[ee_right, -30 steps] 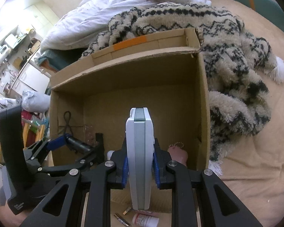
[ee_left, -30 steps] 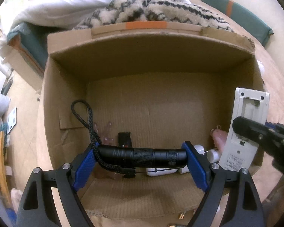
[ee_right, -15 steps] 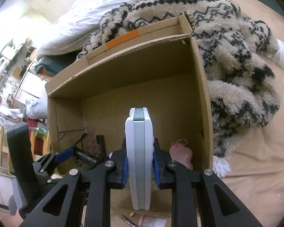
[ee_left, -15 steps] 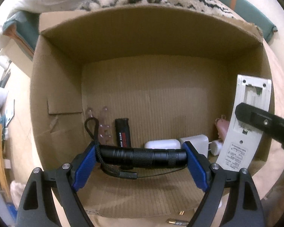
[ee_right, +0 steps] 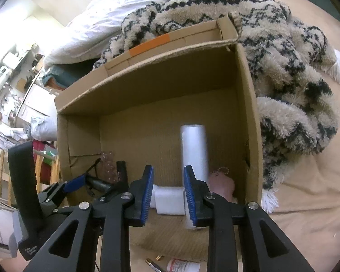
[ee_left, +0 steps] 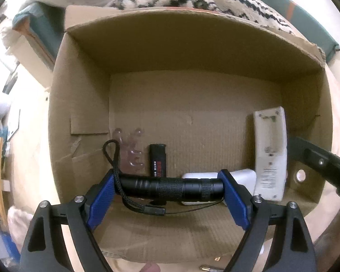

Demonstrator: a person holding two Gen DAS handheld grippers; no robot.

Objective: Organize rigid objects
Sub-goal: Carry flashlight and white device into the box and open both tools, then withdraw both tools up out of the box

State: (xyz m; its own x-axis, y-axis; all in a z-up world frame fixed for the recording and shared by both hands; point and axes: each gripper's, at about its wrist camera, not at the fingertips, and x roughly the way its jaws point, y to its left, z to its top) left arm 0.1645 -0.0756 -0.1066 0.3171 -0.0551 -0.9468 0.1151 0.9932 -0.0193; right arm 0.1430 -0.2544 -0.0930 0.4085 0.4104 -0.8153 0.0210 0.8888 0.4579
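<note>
My left gripper point(ee_left: 166, 181) is shut on a black flashlight point(ee_left: 181, 188), gripped end to end, its wrist cord dangling. It hangs just inside the near edge of an open cardboard box point(ee_left: 79, 113). The white remote point(ee_left: 269, 154) rests in the box by the right wall, back side up, touching no pad. My right gripper point(ee_right: 168, 172) hovers over the box's near right side with its jaws opening. Nothing is gripped between them; the remote point(ee_right: 193, 151) lies past its tips. The right gripper point(ee_left: 321, 165) also shows at the edge of the left wrist view.
On the box floor lie a black lighter point(ee_left: 157, 158), clear plastic hooks point(ee_left: 131, 149), a white charger point(ee_left: 242, 176) and a pink item point(ee_right: 222, 181). A fluffy patterned blanket point(ee_right: 283, 56) lies behind and right of the box. A small bottle point(ee_right: 183, 266) and batteries lie before it.
The right gripper's pads have parted and let go of the white remote, which now rests in the box. The left gripper, still holding the flashlight, has tilted further down over the box.
</note>
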